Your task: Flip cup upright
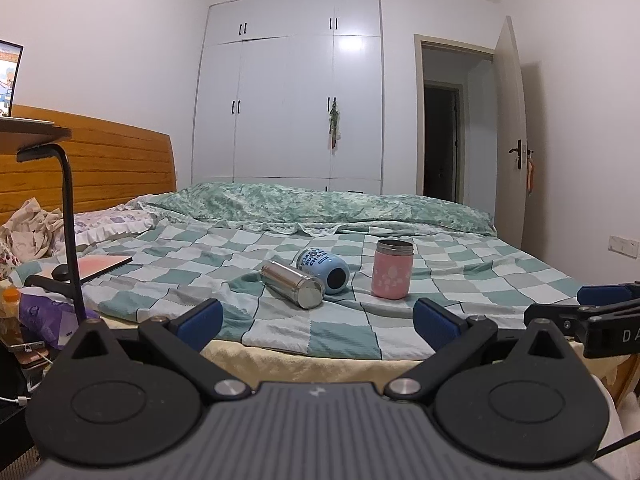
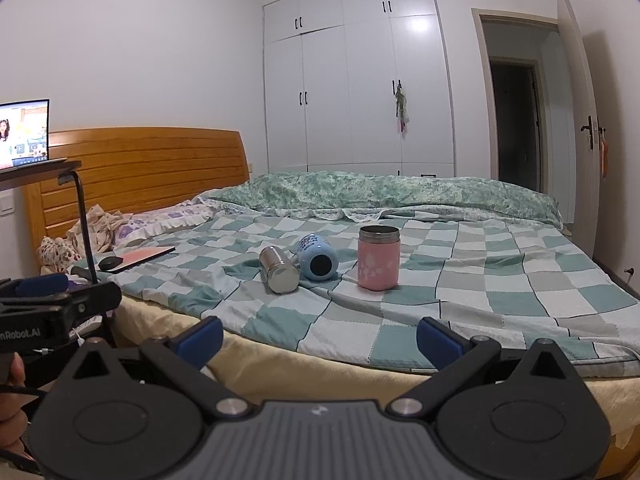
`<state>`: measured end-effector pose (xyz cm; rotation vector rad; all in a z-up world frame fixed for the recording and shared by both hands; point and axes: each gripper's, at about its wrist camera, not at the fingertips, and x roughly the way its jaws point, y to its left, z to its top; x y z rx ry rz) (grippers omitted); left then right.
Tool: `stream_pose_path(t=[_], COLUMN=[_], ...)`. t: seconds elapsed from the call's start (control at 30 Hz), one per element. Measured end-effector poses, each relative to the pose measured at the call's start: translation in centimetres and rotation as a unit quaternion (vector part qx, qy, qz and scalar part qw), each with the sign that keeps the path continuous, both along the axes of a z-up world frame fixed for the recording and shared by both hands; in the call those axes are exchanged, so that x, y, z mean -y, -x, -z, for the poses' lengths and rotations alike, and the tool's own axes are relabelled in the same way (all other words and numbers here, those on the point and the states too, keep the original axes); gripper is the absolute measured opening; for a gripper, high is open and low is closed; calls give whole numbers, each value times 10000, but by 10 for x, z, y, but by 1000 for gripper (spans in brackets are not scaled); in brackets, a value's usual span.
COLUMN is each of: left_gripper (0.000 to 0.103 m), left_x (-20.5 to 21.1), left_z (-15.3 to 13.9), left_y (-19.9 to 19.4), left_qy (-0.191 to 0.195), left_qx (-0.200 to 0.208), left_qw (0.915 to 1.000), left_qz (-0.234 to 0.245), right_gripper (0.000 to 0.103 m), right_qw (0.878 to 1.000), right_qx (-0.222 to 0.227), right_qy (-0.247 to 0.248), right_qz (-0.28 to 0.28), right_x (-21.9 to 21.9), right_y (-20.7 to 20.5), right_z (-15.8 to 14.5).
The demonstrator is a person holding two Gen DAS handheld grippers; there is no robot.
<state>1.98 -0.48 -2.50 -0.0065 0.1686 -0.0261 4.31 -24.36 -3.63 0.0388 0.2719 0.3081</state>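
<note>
Bed (image 1: 360,332) with checked blanket fills the view ahead of both finger pairs. Well beyond the fingertips: pink cup (image 1: 392,269) upright, blue cup (image 1: 323,271) and steel cup (image 1: 293,283) lying on their sides, touching. Left gripper (image 1: 318,318) and right gripper (image 2: 320,338) both spread wide, holding nothing. Risk: soft, wrinkled bedding, so a flipped cup may tip or roll; nudging one lying cup may move the other. Which cup is the target is unclear; blue cup's print is unreadable.

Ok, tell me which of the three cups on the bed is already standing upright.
The pink cup, rightmost of the three, stands with its steel rim up. The blue cup and the steel cup beside it both lie on their sides.
</note>
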Motion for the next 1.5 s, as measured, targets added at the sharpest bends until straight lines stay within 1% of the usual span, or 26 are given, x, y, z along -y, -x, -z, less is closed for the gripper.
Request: stream_pose_path(t=[0.27,0.63,1.5], left_gripper=[103,103,103], left_x=[-2,-2,0], left_z=[1,1,1], left_y=[-3,-4,0], left_qy=[12,-68,40], left_qx=[-42,-35,9], left_qw=[10000,9999,9999], left_qz=[53,124,109], right_gripper=[103,103,103], right_qw=[10000,10000,10000], right_qx=[-44,-16,3], right_qy=[-1,-3,19], right_qz=[-23,-22,-14], right_x=[-1,-2,0], right_y=[-1,-3,-4], right_z=[2,1,2])
